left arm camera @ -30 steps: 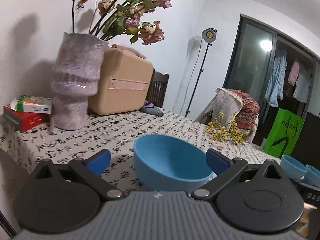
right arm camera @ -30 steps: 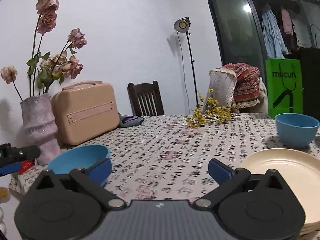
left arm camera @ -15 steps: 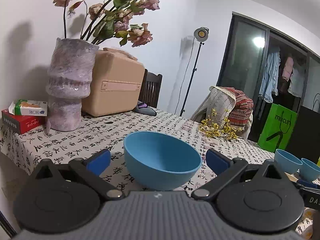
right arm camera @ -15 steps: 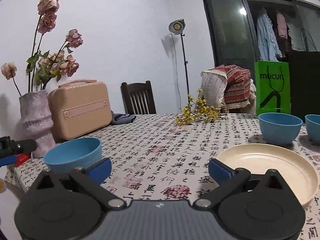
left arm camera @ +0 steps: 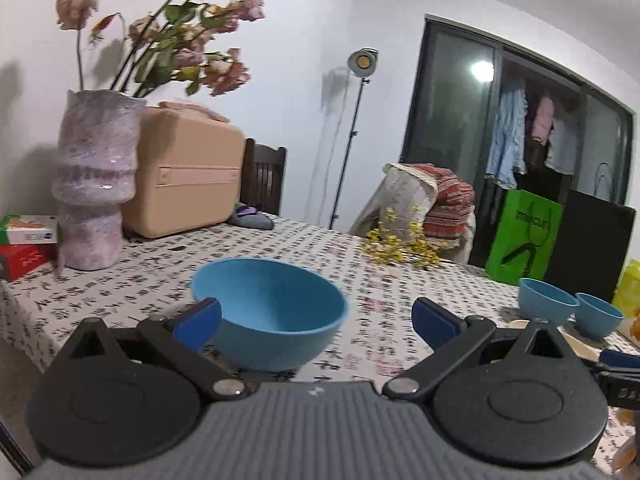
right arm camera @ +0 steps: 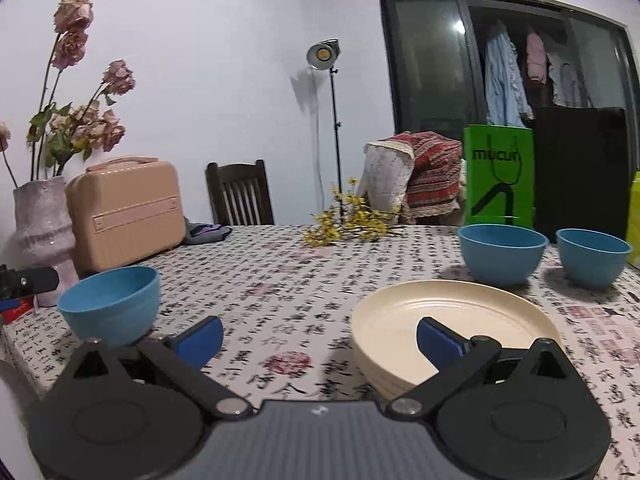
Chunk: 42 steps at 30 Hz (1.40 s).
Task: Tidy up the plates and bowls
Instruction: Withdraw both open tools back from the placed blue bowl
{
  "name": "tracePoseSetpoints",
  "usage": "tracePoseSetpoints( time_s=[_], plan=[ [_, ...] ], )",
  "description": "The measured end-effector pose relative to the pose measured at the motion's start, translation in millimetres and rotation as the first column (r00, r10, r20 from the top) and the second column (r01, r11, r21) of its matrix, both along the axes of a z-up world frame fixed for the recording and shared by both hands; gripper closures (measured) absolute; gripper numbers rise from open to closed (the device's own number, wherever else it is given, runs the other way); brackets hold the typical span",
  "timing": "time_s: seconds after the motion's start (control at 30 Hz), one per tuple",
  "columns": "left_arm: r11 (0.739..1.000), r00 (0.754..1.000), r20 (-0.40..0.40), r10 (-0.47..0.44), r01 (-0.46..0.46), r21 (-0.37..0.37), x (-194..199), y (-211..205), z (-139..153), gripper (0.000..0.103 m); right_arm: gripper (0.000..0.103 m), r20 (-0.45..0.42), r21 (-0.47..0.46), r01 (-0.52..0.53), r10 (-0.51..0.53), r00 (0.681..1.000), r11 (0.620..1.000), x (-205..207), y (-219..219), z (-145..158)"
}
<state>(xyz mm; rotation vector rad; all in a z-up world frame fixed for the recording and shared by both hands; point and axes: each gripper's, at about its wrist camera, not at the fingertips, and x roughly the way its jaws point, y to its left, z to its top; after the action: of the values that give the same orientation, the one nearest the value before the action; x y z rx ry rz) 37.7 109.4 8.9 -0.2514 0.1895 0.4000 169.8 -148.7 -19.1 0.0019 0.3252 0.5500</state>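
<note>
My left gripper (left arm camera: 316, 322) has its jaws spread around a blue bowl (left arm camera: 272, 316), whose base they hide; my right gripper (right arm camera: 320, 338), jaws also spread, overlaps stacked cream plates (right arm camera: 452, 320). Both rest on the calligraphy-print table (right arm camera: 280, 280). Two more bowls (right arm camera: 502, 252) sit farther back.

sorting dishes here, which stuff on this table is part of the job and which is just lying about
Belongs to the job:
- near blue bowl, between the open left gripper fingers
- two far blue bowls
- stack of cream plates, in front of the open right gripper

Just lying about:
- vase of dried roses
- beige case
- yellow flower sprig
- boxes
</note>
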Motion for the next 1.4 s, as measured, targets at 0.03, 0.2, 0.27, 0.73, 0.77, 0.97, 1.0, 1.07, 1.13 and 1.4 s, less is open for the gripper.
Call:
tracePoseSetpoints(
  time_s=[0.03, 0.2, 0.27, 0.73, 0.77, 0.97, 1.0, 1.07, 1.13, 1.4],
  plan=[
    [1.000, 1.000, 0.004, -0.009, 0.009, 0.006, 0.2, -2.6, -0.3, 0.000, 0.000, -0.005, -0.011, 0.008, -0.008, 1.000, 1.000, 1.2, -2.5, -0.8],
    [0.997, 0.998, 0.004, -0.057, 0.057, 0.049, 5.6, -15.6, -0.7, 0.000, 0.000, -0.015, -0.007, 0.029, -0.029, 0.999, 1.000, 2.8, -13.5, -3.8],
    [0.996, 0.998, 0.012, -0.063, 0.062, 0.058, 7.7, -20.5, 0.1, 0.000, 0.000, -0.014, -0.002, 0.037, -0.037, 0.999, 0.999, 1.6, -18.3, -5.2],
    [0.991, 0.991, 0.016, -0.131, 0.131, 0.030, 21.5, -34.8, -1.0, 0.000, 0.000, -0.011, -0.018, 0.098, -0.098, 0.995, 0.995, 3.5, -46.8, -7.1],
    [0.990, 0.991, 0.014, -0.136, 0.136, 0.029, 23.1, -35.9, -1.4, 0.000, 0.000, -0.012, -0.015, 0.100, -0.100, 0.995, 0.995, 3.4, -48.9, -7.1],
    [0.984, 0.984, 0.014, -0.178, 0.178, 0.027, 33.7, -46.9, -1.4, 0.000, 0.000, 0.002, 0.003, 0.144, -0.144, 0.990, 0.990, 3.2, -66.0, -0.9],
    [0.982, 0.982, 0.019, -0.188, 0.187, 0.022, 35.2, -48.9, -1.0, 0.000, 0.000, 0.003, 0.003, 0.151, -0.151, 0.989, 0.989, 3.1, -68.5, -0.2],
    [0.979, 0.978, 0.026, -0.205, 0.205, 0.018, 38.0, -51.6, -0.2, 0.000, 0.000, 0.003, 0.003, 0.161, -0.161, 0.987, 0.987, 3.0, -72.6, 0.8],
    [0.976, 0.975, 0.031, -0.218, 0.218, 0.020, 40.6, -55.7, 0.3, 0.000, 0.000, 0.004, 0.010, 0.168, -0.168, 0.986, 0.986, 2.6, -76.7, 1.4],
    [0.961, 0.960, 0.034, -0.277, 0.277, 0.014, 51.7, -71.5, 2.3, 0.000, 0.000, -0.008, 0.016, 0.198, -0.197, 0.980, 0.980, -1.4, -92.5, -1.2]
  ],
)
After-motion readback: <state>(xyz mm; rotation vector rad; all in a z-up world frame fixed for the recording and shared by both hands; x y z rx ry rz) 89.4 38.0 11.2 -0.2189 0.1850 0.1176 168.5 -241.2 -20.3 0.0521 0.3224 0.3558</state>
